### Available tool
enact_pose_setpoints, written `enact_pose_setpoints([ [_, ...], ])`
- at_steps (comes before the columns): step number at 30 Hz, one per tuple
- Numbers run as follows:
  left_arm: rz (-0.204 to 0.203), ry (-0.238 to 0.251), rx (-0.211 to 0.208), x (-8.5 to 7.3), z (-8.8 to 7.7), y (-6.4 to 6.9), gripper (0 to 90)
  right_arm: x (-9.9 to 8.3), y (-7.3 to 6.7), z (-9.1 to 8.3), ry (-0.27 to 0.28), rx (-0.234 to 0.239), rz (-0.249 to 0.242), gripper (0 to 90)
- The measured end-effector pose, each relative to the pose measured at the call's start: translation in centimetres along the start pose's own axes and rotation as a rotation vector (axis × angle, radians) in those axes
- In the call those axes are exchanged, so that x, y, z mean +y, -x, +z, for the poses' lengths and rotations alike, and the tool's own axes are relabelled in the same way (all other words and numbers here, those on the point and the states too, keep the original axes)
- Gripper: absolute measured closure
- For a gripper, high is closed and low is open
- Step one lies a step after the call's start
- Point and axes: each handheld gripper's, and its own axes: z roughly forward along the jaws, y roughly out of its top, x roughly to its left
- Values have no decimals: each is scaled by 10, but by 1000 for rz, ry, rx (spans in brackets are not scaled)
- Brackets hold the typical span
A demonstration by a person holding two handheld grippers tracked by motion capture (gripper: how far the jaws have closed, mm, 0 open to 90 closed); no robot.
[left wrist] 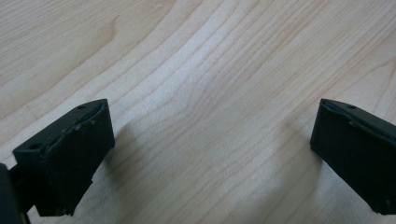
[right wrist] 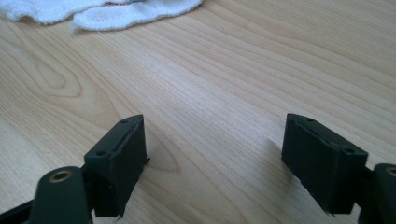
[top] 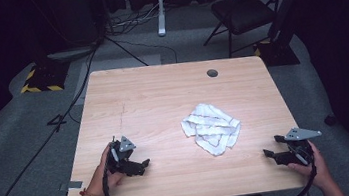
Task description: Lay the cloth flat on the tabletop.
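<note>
Resting low over the wooden table, the left gripper sits at the lower left of the high view, held in the person's left hand, with its grey three-cornered plate on top and its black cable trailing down toward the bottom edge. Its jaws stand wide apart with nothing between them; in the left gripper view they rise at the lower left and lower right corners, and bare pale wood grain lies in the gap.

At the lower right of the high view the right gripper is held in the person's right hand, its tips pointing toward the left of the frame. Its jaws are likewise spread wide and hold nothing. In the right gripper view the two black jaws frame empty tabletop, and the edge of the white cloth shows along the top left of that frame, well apart from the jaw tips.

That white cloth lies crumpled just right of the centre of the high view, on the table between the two grippers, nearer the right one, and touched by neither. Thin dark stripes run across its folds.

Farther out, a round cable hole sits near the table's far edge. Beyond the table, on the grey floor, a black folding chair stands at the upper right, and cables run across the upper left.
</note>
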Motion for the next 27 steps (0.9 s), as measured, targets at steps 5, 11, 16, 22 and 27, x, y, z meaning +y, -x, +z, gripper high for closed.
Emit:
enact_pose_setpoints([
  [5, 22, 2, -17, 4, 4, 3, 2, 0, -1, -1, 3, -7, -16, 238],
  [11, 66, 4, -49, 8, 7, 3, 3, 2, 3, -2, 25, 33, -12, 285],
  [16, 94, 0, -79, 15, 12, 0, 3, 11, 4, 5, 6, 11, -53, 351],
  [22, 101, -1, -84, 32, 27, 2, 4, 37, 1, 14, 27, 35, -90, 408],
  [27, 120, -3, -101, 48, 42, 6, 4, 70, -13, 23, 19, 71, -141, 432],
])
